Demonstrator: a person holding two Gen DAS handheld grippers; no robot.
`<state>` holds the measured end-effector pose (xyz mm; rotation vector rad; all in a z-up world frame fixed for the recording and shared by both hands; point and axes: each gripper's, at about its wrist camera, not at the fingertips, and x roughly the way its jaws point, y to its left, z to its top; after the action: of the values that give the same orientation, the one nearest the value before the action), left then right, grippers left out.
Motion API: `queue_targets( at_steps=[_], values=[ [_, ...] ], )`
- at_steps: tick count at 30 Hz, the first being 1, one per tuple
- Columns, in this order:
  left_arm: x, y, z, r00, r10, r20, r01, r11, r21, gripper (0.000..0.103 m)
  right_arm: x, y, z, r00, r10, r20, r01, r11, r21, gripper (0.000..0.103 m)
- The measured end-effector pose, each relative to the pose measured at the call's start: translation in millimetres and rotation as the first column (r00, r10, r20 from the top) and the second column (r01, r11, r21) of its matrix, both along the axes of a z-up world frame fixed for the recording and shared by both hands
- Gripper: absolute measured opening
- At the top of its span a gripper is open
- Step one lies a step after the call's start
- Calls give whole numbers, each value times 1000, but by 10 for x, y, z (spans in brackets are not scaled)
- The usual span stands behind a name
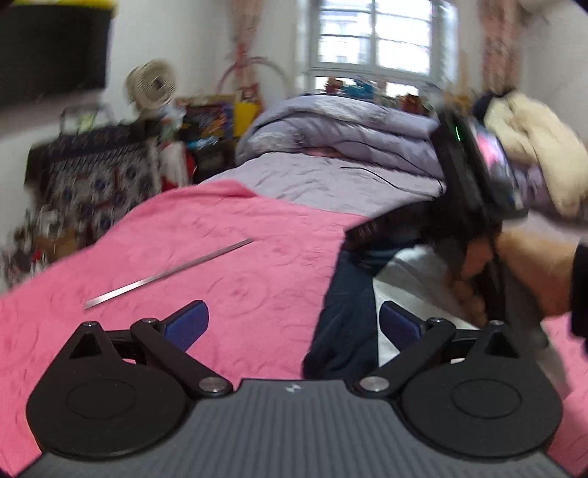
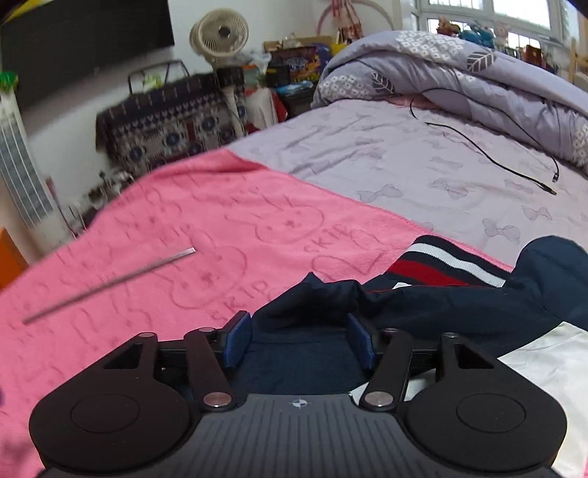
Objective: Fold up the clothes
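A navy jacket (image 2: 459, 298) with a red-and-white striped hem and a white panel lies rumpled on the pink blanket (image 2: 220, 235). My right gripper (image 2: 299, 342) points down into it. A bunch of navy cloth fills the gap between its blue pads (image 2: 237, 342), touches both, and rises in peaks just beyond them. In the left wrist view my left gripper (image 1: 294, 323) stands wide open over the blanket edge and the jacket (image 1: 345, 312), with nothing pinched. The right gripper's body (image 1: 474, 172) and the hand (image 1: 477, 272) holding it show blurred at the right.
A thin metal strip (image 2: 110, 283) lies on the blanket to the left. A lilac sheet (image 2: 404, 158) with a black cable (image 2: 496, 158) and a heaped quilt (image 2: 459, 66) fills the far bed. A fan (image 2: 220, 33) and clutter stand beyond the bed's left edge.
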<state>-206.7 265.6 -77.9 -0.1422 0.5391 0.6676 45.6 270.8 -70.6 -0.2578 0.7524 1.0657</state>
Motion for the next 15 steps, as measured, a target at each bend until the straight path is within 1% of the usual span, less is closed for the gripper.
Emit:
queue_targets(
  at_steps=[2,3,4,5,7,8,10,12,14,15],
  values=[
    [172,-17,-189,996,-2,-92,5,999,33,103,25,-190,148,999,-19,-30,20,999,41,65],
    [195,24,-237,995,-5,-97,6,1000,8,103,27,-308,232,999,-37,-33,39,997,61,69],
    [192,86,-265,996,-9,-85,6,999,-35,103,27,-424,315,998,-53,-32,55,995,79,70],
    [186,133,-282,997,-11,-74,6,998,-68,103,9,-511,387,998,-56,-2,56,995,81,71],
    [171,215,-308,999,-11,-52,4,992,-126,103,-10,-551,451,997,-49,62,47,998,38,71],
    [162,220,-316,999,-11,-46,5,991,-135,103,-17,-561,476,995,-44,92,43,999,15,71],
    [152,194,-330,999,-11,-43,5,991,-132,103,18,-423,400,992,-44,118,49,998,-48,71],
    [156,199,-337,999,-11,-44,5,991,-130,103,75,-198,232,991,-39,125,52,993,-104,73],
    [159,231,-341,999,-10,-39,5,990,-140,103,117,45,-6,990,-45,132,65,987,-149,84],
    [158,245,-343,999,-9,-37,4,989,-146,103,113,141,-109,988,-38,149,62,985,-159,95]
  ],
)
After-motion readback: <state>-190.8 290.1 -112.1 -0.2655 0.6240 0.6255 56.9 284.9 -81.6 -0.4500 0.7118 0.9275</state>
